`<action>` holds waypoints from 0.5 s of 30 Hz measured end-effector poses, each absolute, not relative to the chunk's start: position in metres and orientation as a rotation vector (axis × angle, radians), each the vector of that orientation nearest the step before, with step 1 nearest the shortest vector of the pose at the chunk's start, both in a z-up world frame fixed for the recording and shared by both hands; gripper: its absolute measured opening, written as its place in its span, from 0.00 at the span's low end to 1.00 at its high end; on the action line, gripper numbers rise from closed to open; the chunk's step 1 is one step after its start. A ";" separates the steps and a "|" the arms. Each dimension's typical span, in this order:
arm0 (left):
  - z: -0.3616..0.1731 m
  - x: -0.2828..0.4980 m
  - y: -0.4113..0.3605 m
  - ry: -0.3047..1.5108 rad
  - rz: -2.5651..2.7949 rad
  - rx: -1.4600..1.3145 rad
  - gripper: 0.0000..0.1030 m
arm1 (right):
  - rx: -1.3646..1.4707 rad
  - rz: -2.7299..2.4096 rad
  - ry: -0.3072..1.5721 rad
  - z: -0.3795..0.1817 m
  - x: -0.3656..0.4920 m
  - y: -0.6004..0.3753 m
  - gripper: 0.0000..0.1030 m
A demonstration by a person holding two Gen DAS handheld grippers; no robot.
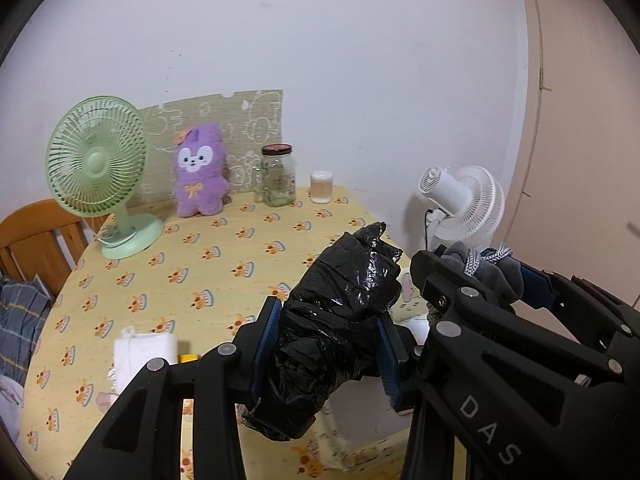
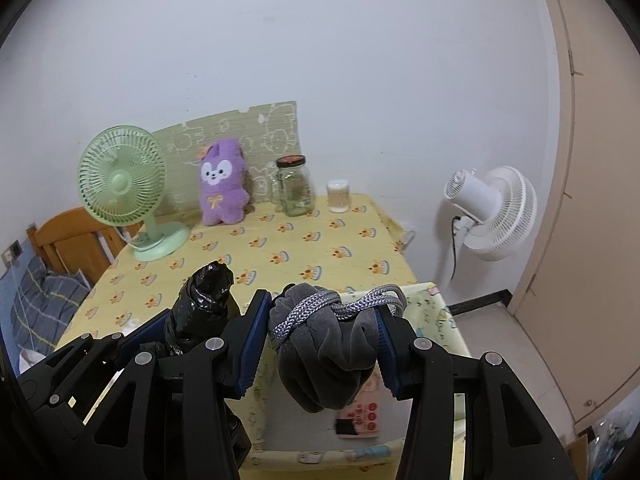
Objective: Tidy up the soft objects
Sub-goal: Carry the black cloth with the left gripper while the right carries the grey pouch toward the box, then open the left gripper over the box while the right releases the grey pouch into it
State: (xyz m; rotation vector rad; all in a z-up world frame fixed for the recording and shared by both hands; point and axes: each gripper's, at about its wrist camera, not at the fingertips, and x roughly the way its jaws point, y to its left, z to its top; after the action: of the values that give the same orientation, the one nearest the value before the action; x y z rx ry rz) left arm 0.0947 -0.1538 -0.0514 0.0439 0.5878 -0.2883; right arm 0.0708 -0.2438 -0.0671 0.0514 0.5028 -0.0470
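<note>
My left gripper (image 1: 326,344) is shut on a crumpled black plastic bag (image 1: 336,316) and holds it above the table. The bag also shows in the right wrist view (image 2: 206,300), left of my right gripper. My right gripper (image 2: 324,340) is shut on a grey drawstring pouch (image 2: 324,360) with a silver braided cord (image 2: 304,312), held over a yellow fabric box (image 2: 444,320) at the table's right front. The pouch shows in the left wrist view (image 1: 492,276) too. A purple plush bunny (image 1: 200,172) leans at the back of the table.
A green desk fan (image 1: 100,168) stands at back left. A glass jar (image 1: 278,176) and a small white jar (image 1: 321,188) stand at the back. A folded white cloth (image 1: 140,350) lies near the front left. A white fan (image 2: 492,212) stands right of the table. A wooden chair (image 1: 36,240) is left.
</note>
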 end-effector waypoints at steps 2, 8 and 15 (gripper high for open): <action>-0.051 0.095 -0.159 0.586 -0.300 0.045 0.44 | 0.053 -0.057 0.501 -0.067 0.071 -0.249 0.51; -0.055 0.100 -0.173 0.591 -0.336 0.056 0.44 | 0.064 -0.100 0.497 -0.071 0.072 -0.267 0.51; -0.066 0.111 -0.193 0.616 -0.371 0.075 0.46 | 0.083 -0.138 0.511 -0.081 0.080 -0.285 0.51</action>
State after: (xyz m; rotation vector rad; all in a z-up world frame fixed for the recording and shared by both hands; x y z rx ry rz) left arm 0.1112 -0.1930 -0.0660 0.0749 0.6165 -0.3709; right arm 0.0797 -0.2851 -0.0815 0.0830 0.5112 -0.1376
